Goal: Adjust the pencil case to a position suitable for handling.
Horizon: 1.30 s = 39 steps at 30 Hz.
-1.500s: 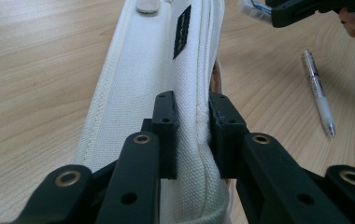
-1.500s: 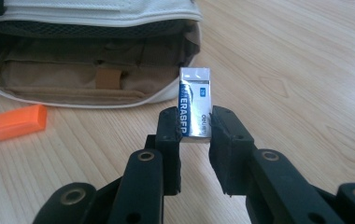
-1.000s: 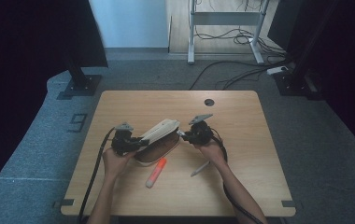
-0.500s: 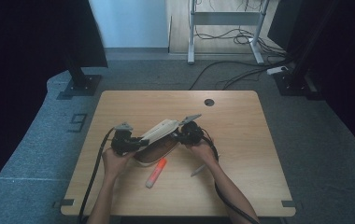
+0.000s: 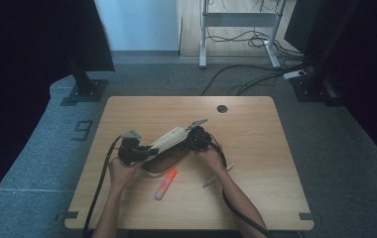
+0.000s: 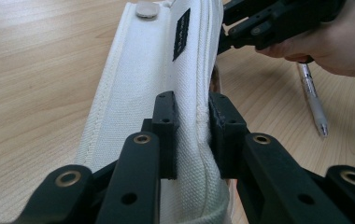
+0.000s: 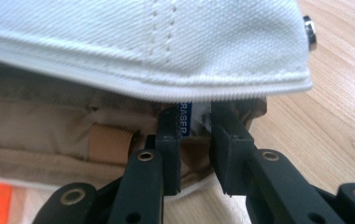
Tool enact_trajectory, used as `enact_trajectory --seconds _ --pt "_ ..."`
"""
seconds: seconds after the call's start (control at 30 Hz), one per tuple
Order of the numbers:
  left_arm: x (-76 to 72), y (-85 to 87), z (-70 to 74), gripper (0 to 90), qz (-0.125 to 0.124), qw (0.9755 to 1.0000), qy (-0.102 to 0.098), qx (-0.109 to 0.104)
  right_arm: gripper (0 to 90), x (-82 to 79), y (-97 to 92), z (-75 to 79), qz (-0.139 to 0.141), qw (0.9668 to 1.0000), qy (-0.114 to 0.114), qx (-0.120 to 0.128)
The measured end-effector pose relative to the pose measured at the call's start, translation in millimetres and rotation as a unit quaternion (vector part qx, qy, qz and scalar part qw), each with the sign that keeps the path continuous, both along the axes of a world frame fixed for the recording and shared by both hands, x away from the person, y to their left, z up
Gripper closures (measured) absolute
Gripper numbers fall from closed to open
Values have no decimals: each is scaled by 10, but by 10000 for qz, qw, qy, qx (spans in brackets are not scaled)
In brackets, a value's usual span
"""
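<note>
The left tool (image 6: 192,126) pinches the white pouch (image 6: 143,84); the right tool (image 7: 195,135) grips its inner label (image 7: 192,122), lettering too blurred to read.

Wooden table (image 5: 256,129) bears pouch (image 5: 162,159), marker (image 5: 166,183), pen (image 5: 218,176).

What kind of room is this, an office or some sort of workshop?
Probably a lab or recording studio: a lone wooden table on grey carpet, loose cables trailing over the floor, and dark stands at the edges.
</note>
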<state>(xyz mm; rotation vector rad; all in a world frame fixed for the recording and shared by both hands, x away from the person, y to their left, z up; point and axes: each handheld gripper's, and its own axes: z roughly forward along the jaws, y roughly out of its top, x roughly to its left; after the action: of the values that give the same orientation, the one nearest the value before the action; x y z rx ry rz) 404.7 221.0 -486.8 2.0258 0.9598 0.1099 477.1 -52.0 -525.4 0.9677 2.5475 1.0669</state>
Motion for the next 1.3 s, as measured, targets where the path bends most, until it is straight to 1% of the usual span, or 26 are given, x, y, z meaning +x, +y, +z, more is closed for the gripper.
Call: enact_trajectory --seconds 0.2,0.43,0.53,0.6,0.7,0.77,0.97,1.13,1.3 --pt "1 0 -1 746 -20 10000 13 -18 719 45 44 -29 -42 10000 -61 -62" --pt "1 -12 -6 746 -52 10000 21 -36 716 69 60 -41 -100 9998 -159 -14" --pt "0 -18 -7 746 -57 10000 16 -32 715 86 71 -55 -110 9998 -170 -2" --pt "-2 -20 -7 746 -60 10000 14 -25 713 95 87 -76 -98 9999 -134 -47" --pt "-2 -18 -6 745 -61 10000 13 -23 705 94 100 -79 -73 9998 -152 -58" --pt "-1 -17 -7 745 -59 10000 15 -24 676 82 102 -67 -44 9999 -137 -69" --pt "2 -12 -7 745 -55 10000 12 -22 586 26 75 10 95 9996 -226 -153" --pt "4 -10 -9 744 -51 10000 24 -32 460 0 25 82 188 9997 -99 -139" --pt "6 -11 -11 742 -49 10000 28 -35 374 -33 -49 134 178 9998 -55 -51"
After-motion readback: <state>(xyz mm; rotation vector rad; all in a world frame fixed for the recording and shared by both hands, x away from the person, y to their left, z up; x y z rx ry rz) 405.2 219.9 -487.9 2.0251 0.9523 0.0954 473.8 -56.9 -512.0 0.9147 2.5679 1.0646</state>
